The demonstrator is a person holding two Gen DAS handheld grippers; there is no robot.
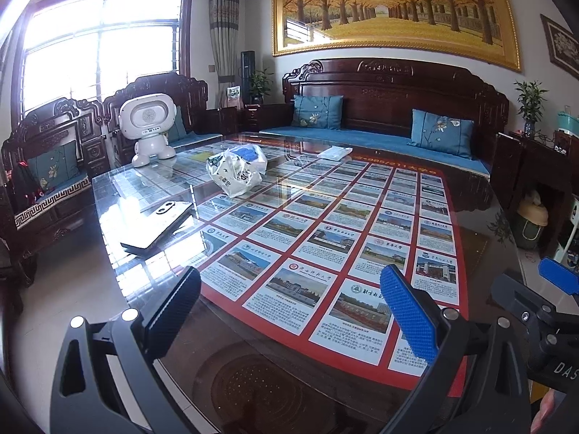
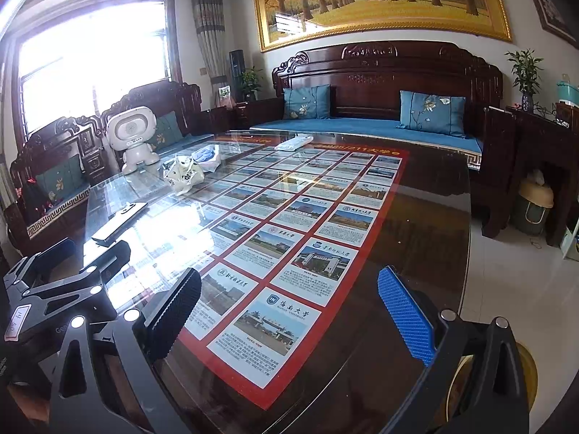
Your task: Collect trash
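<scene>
A crumpled white plastic bag [image 1: 235,175] [image 2: 182,175] lies on the glass table toward its far left. A blue-and-white bundle [image 1: 249,153] [image 2: 208,155] sits right behind it. A flat white packet [image 1: 334,152] [image 2: 293,143] rests near the far edge. My left gripper [image 1: 289,303] is open above the near end of the table, holding nothing. My right gripper [image 2: 289,307] is open beside it, also with nothing between its fingers. Both are well short of the bag. In the right wrist view the left gripper [image 2: 87,249] shows at lower left.
A white robot-shaped speaker [image 1: 150,128] stands at the table's far left corner and a phone on a dark slab [image 1: 159,226] lies near the left edge. The glass table [image 1: 470,217] covers a red poster. A lidded bin [image 2: 533,202] sits under the right side table. Carved wooden sofas ring the table.
</scene>
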